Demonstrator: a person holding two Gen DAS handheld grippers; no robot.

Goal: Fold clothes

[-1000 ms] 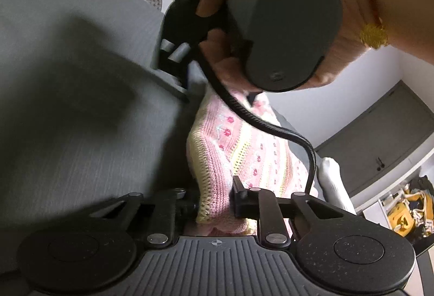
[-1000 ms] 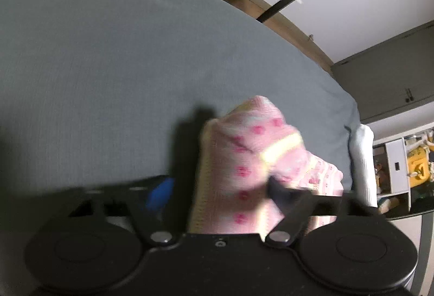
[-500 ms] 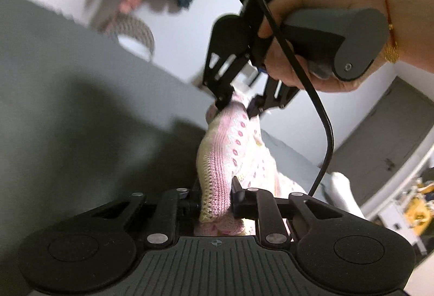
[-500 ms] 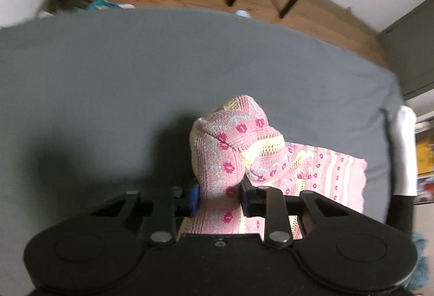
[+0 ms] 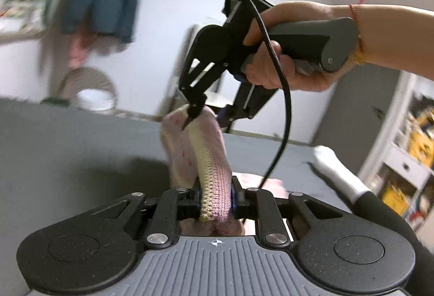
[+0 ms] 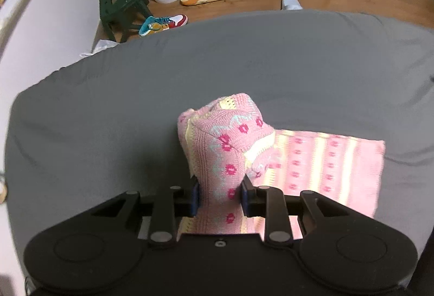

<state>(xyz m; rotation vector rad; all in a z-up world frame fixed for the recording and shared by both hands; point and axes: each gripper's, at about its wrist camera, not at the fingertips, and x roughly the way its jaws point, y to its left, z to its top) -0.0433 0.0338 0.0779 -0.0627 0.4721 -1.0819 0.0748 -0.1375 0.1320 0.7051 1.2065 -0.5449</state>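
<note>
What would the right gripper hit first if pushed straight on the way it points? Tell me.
Beyond the pink knitted garment that the right gripper already clamps, probably the grey bed sheet; depth is unclear.

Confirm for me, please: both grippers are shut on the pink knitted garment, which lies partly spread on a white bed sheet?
Not quite. The bed sheet is grey, not white, as the right wrist view shows. The rest holds: the left gripper and right gripper are each shut on the pink knitted garment, part of which lies spread on the sheet.
</note>
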